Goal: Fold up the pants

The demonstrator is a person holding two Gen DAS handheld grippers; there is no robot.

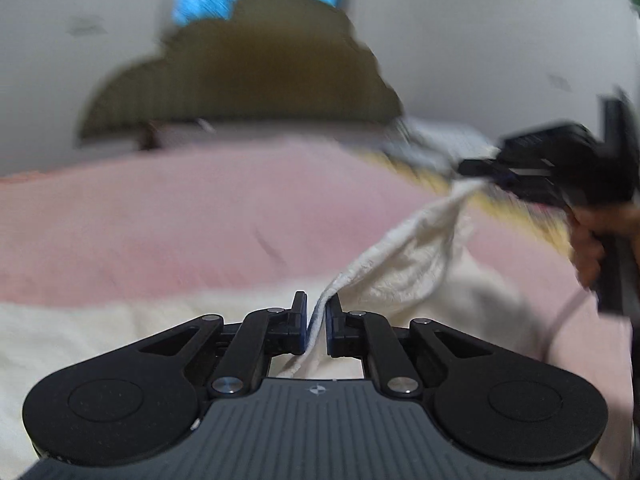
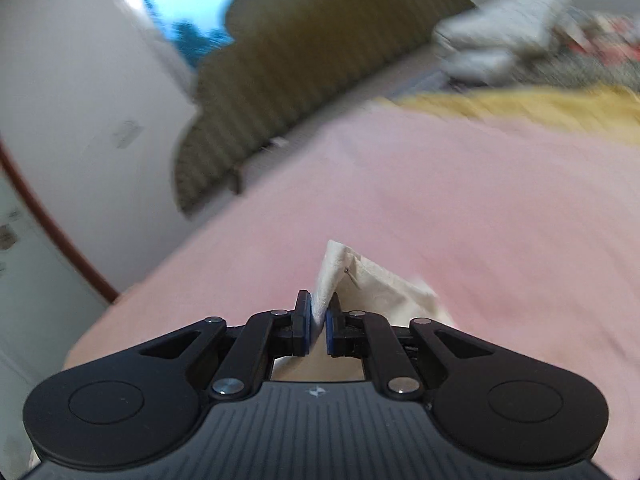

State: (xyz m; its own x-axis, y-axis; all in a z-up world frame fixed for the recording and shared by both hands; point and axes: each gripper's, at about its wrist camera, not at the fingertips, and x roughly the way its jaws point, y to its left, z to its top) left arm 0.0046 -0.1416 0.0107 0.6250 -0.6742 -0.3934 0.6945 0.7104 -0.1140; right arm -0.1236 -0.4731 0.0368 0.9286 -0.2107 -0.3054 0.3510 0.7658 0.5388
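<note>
Seemingly mid-fold, both left tongs (image 1: 316, 320) and right tongs (image 2: 318, 322) clamp the cream textured cotton pants (image 1: 404, 256) above the pink bed (image 1: 180, 216), needing even lowering next.

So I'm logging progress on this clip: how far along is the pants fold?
Done: both grips are made. The left gripper and the right gripper are each shut on an edge of the white pants. In hand: the cloth is lifted between them above the pink bed, the frames blurred by motion. Left: no finished fold shows; the pants must be laid over and flattened.
</note>
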